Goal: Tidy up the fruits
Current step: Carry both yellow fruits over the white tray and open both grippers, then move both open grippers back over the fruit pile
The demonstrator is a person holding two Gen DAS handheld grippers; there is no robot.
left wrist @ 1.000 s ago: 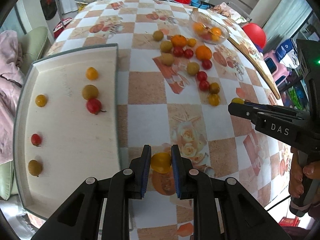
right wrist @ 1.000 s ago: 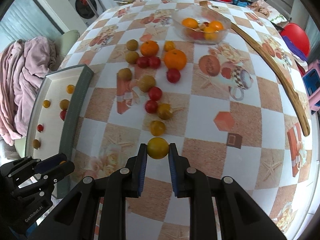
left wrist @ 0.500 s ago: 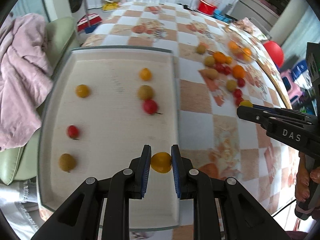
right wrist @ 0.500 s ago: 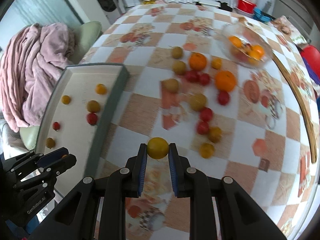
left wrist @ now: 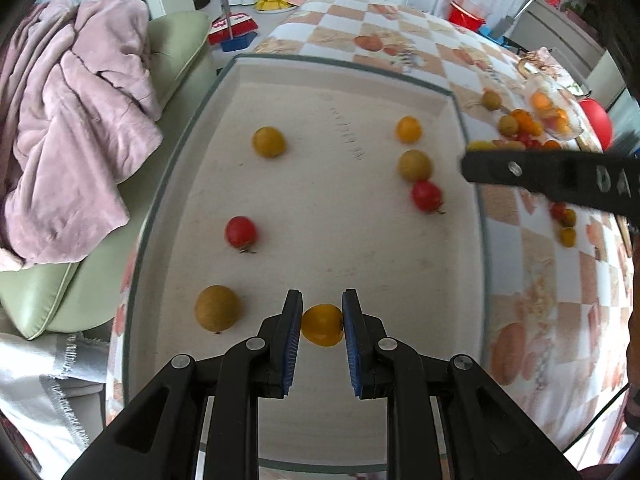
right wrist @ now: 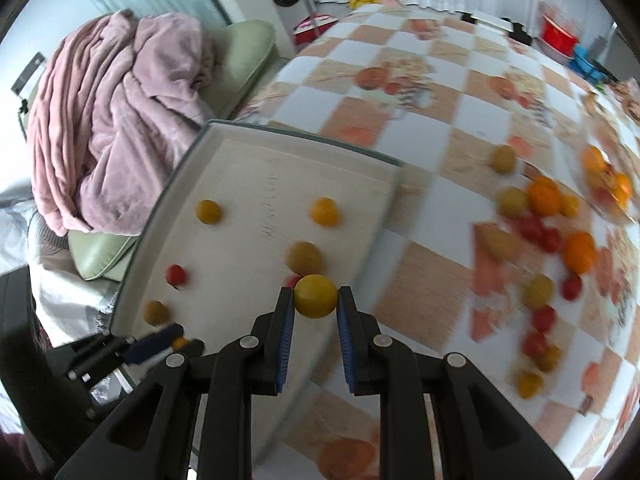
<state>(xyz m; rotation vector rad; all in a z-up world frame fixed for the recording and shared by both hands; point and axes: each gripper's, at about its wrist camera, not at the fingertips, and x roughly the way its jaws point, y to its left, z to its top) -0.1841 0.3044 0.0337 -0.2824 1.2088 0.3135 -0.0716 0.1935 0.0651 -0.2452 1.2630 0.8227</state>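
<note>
While six fruits lie in the tray (left wrist: 224, 92), each tool (left wrist: 322, 326) (right wrist: 316, 300) pinches a yellow fruit; many remain on the tabletop (right wrist: 420, 152).

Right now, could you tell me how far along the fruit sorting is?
Six small fruits already lie on the tray. In hand: the left tongs grip an orange-yellow fruit over the tray, and the right tongs grip a yellow fruit near its edge. Left: the loose fruits on the tablecloth.
</note>
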